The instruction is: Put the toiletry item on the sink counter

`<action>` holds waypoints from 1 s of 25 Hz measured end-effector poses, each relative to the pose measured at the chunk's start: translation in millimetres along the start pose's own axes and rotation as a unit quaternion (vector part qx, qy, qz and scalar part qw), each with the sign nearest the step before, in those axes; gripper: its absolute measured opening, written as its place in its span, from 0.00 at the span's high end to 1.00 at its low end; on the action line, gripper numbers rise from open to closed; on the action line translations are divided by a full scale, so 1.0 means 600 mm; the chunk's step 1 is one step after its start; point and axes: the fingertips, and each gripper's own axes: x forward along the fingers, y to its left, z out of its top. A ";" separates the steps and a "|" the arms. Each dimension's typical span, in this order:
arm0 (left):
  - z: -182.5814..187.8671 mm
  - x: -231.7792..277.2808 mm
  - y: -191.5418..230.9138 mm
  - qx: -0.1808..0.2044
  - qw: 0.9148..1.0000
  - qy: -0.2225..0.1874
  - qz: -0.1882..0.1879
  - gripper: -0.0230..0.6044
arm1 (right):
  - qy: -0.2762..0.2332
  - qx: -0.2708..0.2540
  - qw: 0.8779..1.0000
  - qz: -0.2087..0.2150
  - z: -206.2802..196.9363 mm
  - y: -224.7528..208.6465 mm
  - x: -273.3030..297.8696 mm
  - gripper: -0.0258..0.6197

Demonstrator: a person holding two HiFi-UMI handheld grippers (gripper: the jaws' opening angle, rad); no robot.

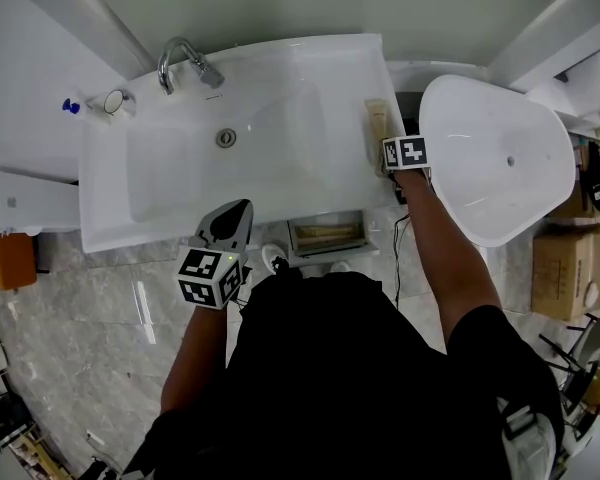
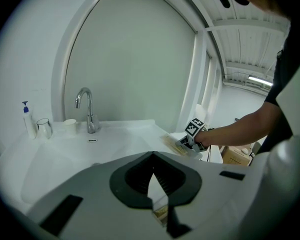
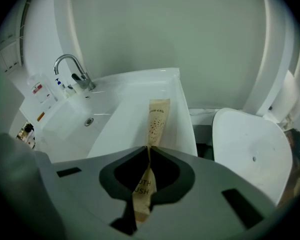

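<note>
The toiletry item is a long tan paper toothbrush packet (image 1: pixel 379 126). It lies along the right rim of the white sink counter (image 1: pixel 372 63), and in the right gripper view the packet (image 3: pixel 157 118) runs away from me along that ledge. My right gripper (image 1: pixel 388 161) (image 3: pixel 149 151) is shut on its near end, the jaw tips pinching the paper. My left gripper (image 1: pixel 240 208) hovers at the front edge of the sink with its jaws (image 2: pixel 152 156) together and nothing held. From the left gripper view the right gripper (image 2: pixel 190 140) and packet (image 2: pixel 171 143) show across the basin.
A chrome faucet (image 1: pixel 180 58) stands at the back, with a pump bottle (image 1: pixel 72 106) and a cup (image 1: pixel 115 101) at the back left corner. A white toilet (image 1: pixel 495 158) sits close on the right. An open tray (image 1: pixel 327 233) sits below the sink front. Cardboard boxes (image 1: pixel 565 268) stand far right.
</note>
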 end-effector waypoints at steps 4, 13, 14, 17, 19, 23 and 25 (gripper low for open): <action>0.000 -0.004 -0.012 -0.001 1.000 -0.006 0.006 0.97 | -0.028 -0.001 0.999 0.022 0.008 0.017 -0.026 0.93; 0.005 -0.021 -0.063 -0.019 0.999 -0.031 0.023 0.97 | -0.113 -0.017 0.989 0.095 0.034 0.072 -0.131 0.93; 0.003 -0.023 -0.069 -0.020 0.999 -0.032 0.026 0.97 | -0.125 -0.017 0.986 0.105 0.035 0.080 -0.146 0.93; -0.008 -0.028 -0.087 -0.025 0.998 -0.037 0.034 0.97 | -0.159 -0.019 0.978 0.137 0.035 0.102 -0.191 0.93; -0.013 -0.032 -0.102 -0.028 0.998 -0.042 0.039 0.97 | -0.176 -0.025 0.972 0.156 0.030 0.114 -0.219 0.93; -0.023 -0.038 -0.135 -0.034 0.997 -0.052 0.050 0.97 | -0.197 -0.033 0.961 0.191 0.013 0.133 -0.263 0.93; -0.030 -0.041 -0.151 -0.035 0.997 -0.054 0.053 0.97 | -0.206 -0.034 0.956 0.205 0.005 0.140 -0.281 0.93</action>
